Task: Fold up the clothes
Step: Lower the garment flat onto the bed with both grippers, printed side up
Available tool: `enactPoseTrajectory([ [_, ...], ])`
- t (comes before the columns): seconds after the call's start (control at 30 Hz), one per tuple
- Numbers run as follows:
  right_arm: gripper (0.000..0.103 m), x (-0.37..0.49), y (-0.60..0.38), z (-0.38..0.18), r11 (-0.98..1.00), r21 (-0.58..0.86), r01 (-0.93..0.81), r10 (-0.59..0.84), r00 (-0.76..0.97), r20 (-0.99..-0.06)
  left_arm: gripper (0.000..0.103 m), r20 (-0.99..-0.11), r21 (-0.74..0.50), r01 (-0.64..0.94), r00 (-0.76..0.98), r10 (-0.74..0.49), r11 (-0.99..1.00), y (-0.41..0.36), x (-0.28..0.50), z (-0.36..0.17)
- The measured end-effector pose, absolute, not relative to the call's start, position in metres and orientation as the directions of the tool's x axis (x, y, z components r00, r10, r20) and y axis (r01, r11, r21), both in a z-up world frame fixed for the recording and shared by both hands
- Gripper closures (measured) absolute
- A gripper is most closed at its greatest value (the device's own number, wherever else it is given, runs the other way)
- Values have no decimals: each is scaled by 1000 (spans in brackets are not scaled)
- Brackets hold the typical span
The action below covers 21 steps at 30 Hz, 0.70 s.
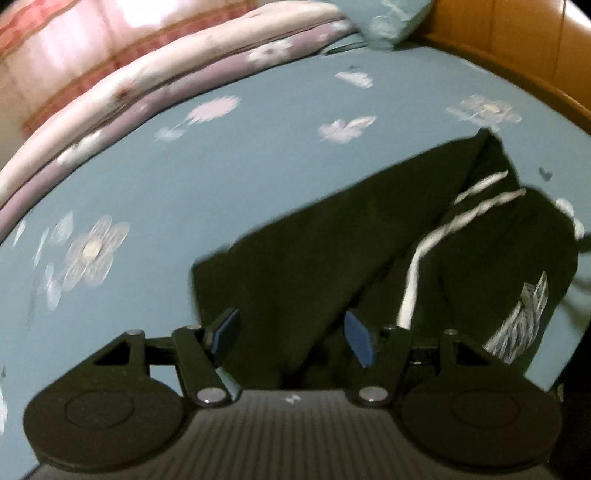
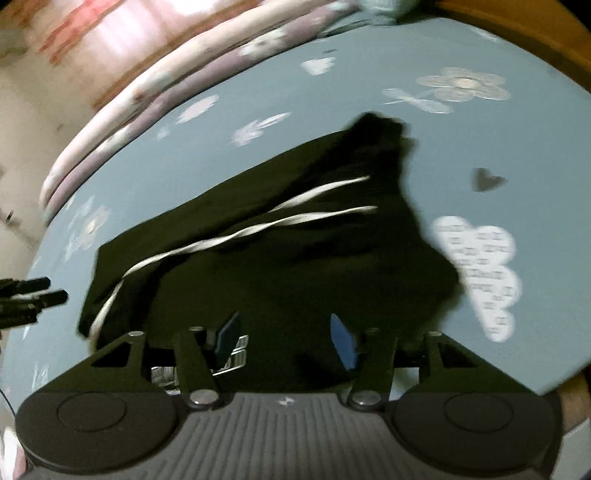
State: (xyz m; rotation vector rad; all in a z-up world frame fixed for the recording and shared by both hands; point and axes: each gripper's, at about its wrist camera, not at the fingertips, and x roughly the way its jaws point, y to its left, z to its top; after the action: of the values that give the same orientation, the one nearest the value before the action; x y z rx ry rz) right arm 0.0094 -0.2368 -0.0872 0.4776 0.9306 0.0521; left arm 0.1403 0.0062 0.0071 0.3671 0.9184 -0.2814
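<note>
A black garment [image 1: 332, 240] with two white stripes [image 1: 476, 206] lies crumpled and partly folded on the blue flowered bed sheet [image 1: 184, 177]. A white printed patch [image 1: 521, 321] shows at its right end. My left gripper [image 1: 291, 328] hangs open over the garment's near corner, with nothing between its blue pads. In the right wrist view the same garment [image 2: 295, 258] spreads across the middle, its stripes [image 2: 258, 229] running left to right. My right gripper [image 2: 286, 332] is open above the garment's near edge and holds nothing.
A rolled pink and purple quilt [image 1: 147, 85] lines the far side of the bed. A teal pillow [image 1: 391, 22] sits by the wooden bed frame [image 1: 517, 37]. Dark rods [image 2: 37, 291] poke in at the left edge of the right wrist view.
</note>
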Motion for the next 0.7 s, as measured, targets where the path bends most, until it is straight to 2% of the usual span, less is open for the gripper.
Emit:
enactPoseTrajectory([
  [0.23, 43, 10, -197, -84, 922, 380, 71, 275, 573, -772, 48, -786, 198, 349, 615, -64, 916, 37, 121, -26],
  [0.33, 43, 5, -195, -80, 927, 368, 68, 266, 570, -778, 53, -787, 159, 331, 612, -83, 930, 45, 126, -40],
  [0.7, 42, 9, -177, -84, 940, 338, 57, 257, 535, -805, 53, -773, 7, 295, 608, -182, 956, 63, 125, -75],
])
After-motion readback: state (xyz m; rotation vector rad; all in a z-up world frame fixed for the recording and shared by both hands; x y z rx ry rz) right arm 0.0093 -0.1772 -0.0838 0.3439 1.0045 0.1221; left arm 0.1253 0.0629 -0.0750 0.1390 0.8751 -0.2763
